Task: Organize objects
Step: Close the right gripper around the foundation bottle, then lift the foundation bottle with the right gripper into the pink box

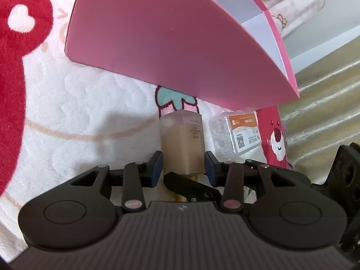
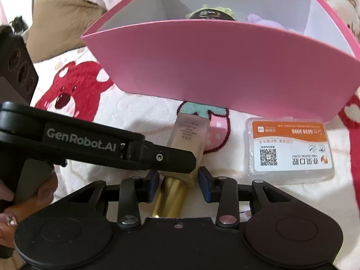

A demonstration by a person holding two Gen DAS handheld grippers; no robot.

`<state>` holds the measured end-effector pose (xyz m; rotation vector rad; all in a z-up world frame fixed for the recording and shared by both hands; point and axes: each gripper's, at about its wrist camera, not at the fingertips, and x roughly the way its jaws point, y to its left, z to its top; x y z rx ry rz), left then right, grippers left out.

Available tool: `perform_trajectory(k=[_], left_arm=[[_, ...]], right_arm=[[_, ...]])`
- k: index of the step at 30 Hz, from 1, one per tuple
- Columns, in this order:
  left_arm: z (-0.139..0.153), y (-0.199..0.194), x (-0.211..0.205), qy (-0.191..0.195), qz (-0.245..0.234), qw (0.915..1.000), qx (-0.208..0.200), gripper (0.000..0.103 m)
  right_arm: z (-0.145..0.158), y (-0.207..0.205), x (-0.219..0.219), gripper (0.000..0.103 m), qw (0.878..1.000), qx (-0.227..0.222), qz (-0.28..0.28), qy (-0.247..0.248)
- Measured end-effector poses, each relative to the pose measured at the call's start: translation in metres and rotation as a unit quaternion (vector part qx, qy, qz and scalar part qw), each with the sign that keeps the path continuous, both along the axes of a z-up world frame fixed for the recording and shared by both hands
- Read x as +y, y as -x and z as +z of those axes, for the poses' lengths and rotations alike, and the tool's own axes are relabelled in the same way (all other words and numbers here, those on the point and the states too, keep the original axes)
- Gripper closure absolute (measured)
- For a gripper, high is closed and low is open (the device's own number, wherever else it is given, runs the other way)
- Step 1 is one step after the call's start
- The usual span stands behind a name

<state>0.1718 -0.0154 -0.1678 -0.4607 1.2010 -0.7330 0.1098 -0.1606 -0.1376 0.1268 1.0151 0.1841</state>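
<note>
Your right claw [image 2: 179, 178] is sitting nearest the lens, its blue pads standing either side of the gold cap [image 2: 171, 199] of a foundation bottle [image 1: 182, 139]. A gap is showing on the right side, so this claw is open and not pressing.

Your left claw [image 1: 183, 166] is gripping the same bottle higher up, with its pads pressing the frosted beige body from both sides. Seen from the right wrist, its black finger is crossing the bottle where the body meets the cap. Your hand [image 2: 9, 207] is wrapping the handle at the lower left.

- Bottle: lying on the plush blanket [image 1: 78, 112], base pointing toward the pink box [image 2: 225, 67] and just short of its front wall.
- Clear plastic case [image 2: 288, 148]: orange-and-white label with a QR code, lying flat beside the bottle, apart from it.
- Pink box: open, white inside, holding a yellow-green item [image 2: 209, 12] and a purple plush item [image 2: 258, 20] - both mostly hidden.
</note>
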Motion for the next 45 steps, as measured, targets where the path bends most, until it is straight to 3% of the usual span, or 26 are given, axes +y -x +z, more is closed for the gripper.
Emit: perform_trajectory(k=[13,19,32,39,45], left_arm=[[0.030,0.019,-0.001,-0.046,-0.038,0.9972,-0.046,0.064],[0.044,0.022,0.026,-0.035,-0.023,0.9989,-0.021,0.064],[0.107,0.033,0.050,-0.007,0.003,0.9969,-0.078,0.064],[0.152,0.030,0.047,-0.017,0.015,0.9917,-0.126,0.064],[0.195,0.003,0.037,-0.046,0.025,0.9857,-0.160,0.064]], right_arm=[[0.016,0.014,0.010,0.060,1.000,0.000,-0.006,-0.017],[0.030,0.019,0.025,0.060,0.999,-0.008,0.017,-0.030],[0.090,0.030,0.038,0.060,0.995,-0.081,0.059,-0.009],[0.126,0.022,0.038,0.060,0.990,-0.122,0.071,0.004],[0.159,-0.011,0.036,0.060,0.986,-0.148,0.081,0.011]])
